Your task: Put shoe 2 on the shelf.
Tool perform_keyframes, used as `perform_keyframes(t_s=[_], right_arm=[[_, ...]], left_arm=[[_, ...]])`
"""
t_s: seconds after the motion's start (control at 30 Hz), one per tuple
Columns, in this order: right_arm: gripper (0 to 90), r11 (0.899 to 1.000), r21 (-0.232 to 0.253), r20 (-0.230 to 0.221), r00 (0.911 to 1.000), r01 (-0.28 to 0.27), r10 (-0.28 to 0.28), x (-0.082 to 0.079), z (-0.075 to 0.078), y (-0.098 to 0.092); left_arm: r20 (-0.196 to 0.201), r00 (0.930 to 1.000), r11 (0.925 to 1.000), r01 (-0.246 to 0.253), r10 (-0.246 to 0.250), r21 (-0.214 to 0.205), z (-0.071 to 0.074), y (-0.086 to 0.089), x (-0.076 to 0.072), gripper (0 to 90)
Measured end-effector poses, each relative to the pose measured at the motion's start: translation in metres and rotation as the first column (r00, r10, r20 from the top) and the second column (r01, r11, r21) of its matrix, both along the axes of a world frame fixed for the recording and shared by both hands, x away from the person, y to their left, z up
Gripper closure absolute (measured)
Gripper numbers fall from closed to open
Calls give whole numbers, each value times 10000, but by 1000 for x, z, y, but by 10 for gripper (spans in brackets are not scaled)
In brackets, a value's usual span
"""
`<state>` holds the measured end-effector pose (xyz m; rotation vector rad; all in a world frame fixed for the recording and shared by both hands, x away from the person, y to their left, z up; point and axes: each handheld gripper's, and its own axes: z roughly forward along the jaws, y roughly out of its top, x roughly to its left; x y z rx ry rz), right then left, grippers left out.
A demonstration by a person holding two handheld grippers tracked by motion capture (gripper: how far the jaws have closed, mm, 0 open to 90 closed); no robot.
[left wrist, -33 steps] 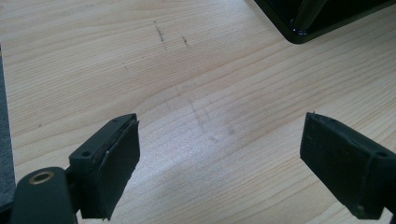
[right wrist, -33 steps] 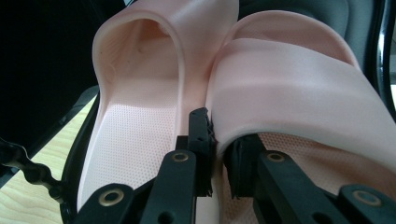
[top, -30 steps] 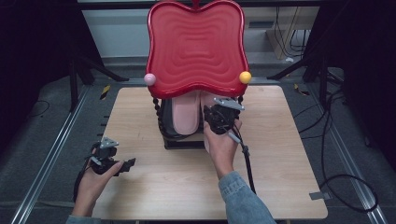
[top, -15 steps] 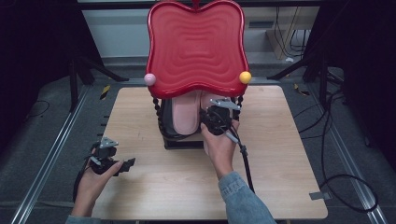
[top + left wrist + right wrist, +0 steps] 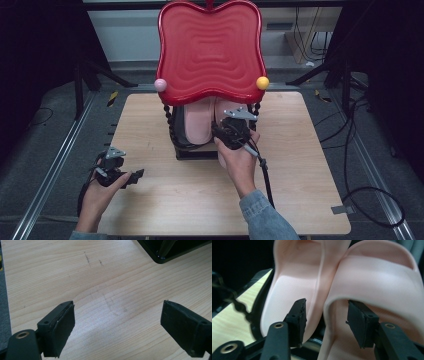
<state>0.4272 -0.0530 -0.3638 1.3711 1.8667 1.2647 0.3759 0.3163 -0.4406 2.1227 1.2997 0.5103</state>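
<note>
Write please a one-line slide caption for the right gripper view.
Right gripper, jaws just opening, astride the side edge of one pink slipper beside its pair.

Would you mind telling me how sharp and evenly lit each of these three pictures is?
High view: even light on the table, dark surroundings, red tray slightly glossy. Left gripper view: sharp wood grain, a pale sheen mid-table, near jaws a little soft. Right gripper view: pink slippers softly blurred up close, deep black at upper left, jaw edges fairly crisp.
</note>
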Motion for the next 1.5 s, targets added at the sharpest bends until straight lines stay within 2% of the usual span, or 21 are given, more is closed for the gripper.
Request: perform_keyframes(t_s=[0.17, 0.3, 0.53, 0.67, 0.87, 0.93, 1.07, 1.13, 1.27, 1.33, 1.5], right_arm=[[463, 9983, -265, -69, 9986, -521, 519, -16, 1, -6], [468, 9927, -411, -357, 9931, -1135, 1121, -27, -3, -15], [709, 9767, -627, -921, 9756, -2052, 1991, -46, -7, -32], [799, 9620, -536, -1340, 9566, -2676, 2587, -59, -10, -37], [878, 9449, -835, -1632, 9398, -3164, 3003, -72, -11, -40], [889, 9378, -990, -1807, 9328, -3327, 3119, -75, -13, -40], [899, 9313, -1065, -2045, 9243, -3483, 3223, -78, -17, -42], [900, 9254, -1135, -2241, 9167, -3616, 3307, -80, -19, -42], [900, 9063, -1395, -2505, 8997, -3990, 3575, -81, -23, -43], [900, 9001, -1480, -2603, 8942, -4098, 3643, -80, -24, -44], [900, 8798, -1820, -3115, 8745, -4390, 3719, -76, -33, -47]], left_arm=[[-24, 10000, 10000, 72, -72, 64, 0, -1, 0, 117], [-14, 10000, 10000, 28, -28, 70, 1, 1, 0, 117], [-38, 10000, 10000, -20, 20, 32, 0, 2, 0, 117], [6, 10000, 10000, -9, 9, 80, 2, 2, -1, 117], [74, 10000, 10000, 30, -31, 44, 5, 1, -2, 117], [63, 10000, 10000, 8, -9, 29, 5, 2, -2, 117], [60, 10000, 10000, 3, -4, 16, 5, 2, -2, 117], [67, 10000, 10000, 26, -26, 17, 6, 2, -2, 117], [23, 10000, 10000, 46, -46, 70, 5, 0, -2, 117], [8, 10000, 10000, 38, -38, 88, 4, 0, -2, 117], [-9, 10000, 10000, 13, -12, 87, 3, 1, -1, 117]])
